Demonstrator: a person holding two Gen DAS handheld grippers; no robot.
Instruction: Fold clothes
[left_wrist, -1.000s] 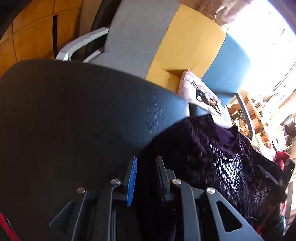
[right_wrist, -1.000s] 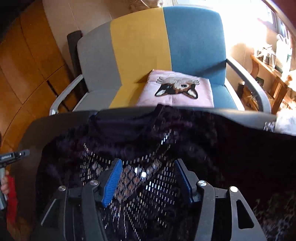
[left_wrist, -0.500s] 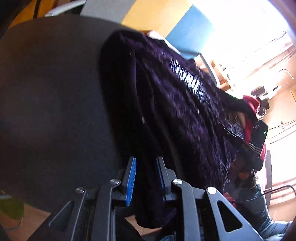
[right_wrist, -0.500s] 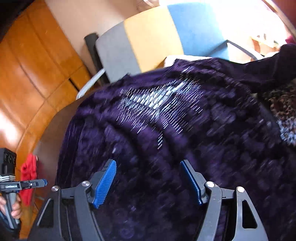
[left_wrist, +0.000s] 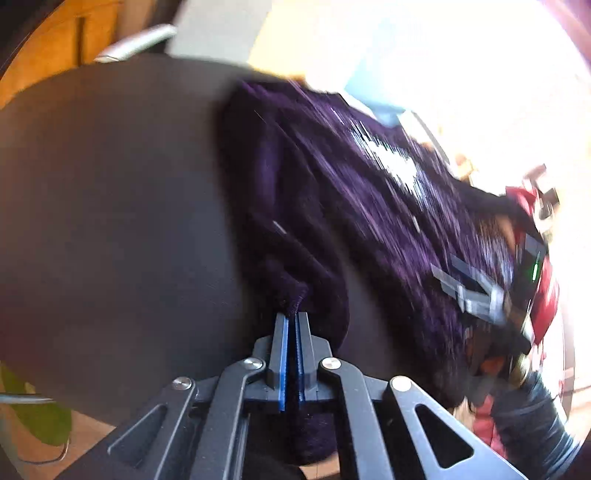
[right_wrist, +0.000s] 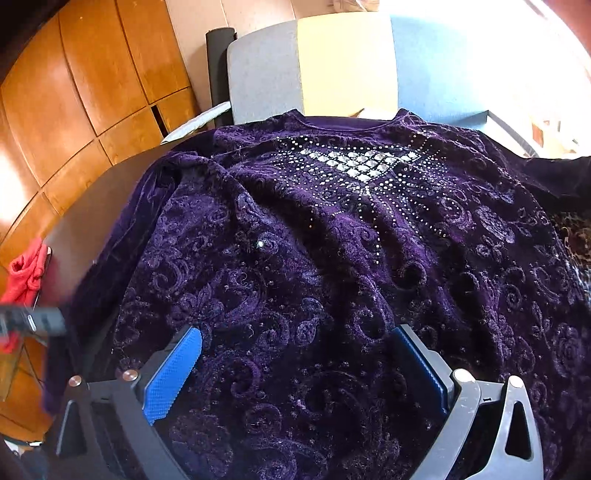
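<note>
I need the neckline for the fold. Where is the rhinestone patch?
In the right wrist view, the rhinestone patch sits upper centre on the purple sweater, just below its collar, before the striped chair.

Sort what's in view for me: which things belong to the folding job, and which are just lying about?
Job:
- dark purple velvet top with rhinestone chest panel
- black round table it lies on
- left hand-held gripper, pinching its edge
- right hand-held gripper, open over it

Lying about:
- grey, yellow and blue armchair
- red cloth

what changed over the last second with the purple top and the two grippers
The left gripper has closed onto a fold at the edge of the purple top. The right gripper has just been opening wide, pads clear of the fabric. The top, bunched before, now lies spread. It remains on the dark table.
</note>
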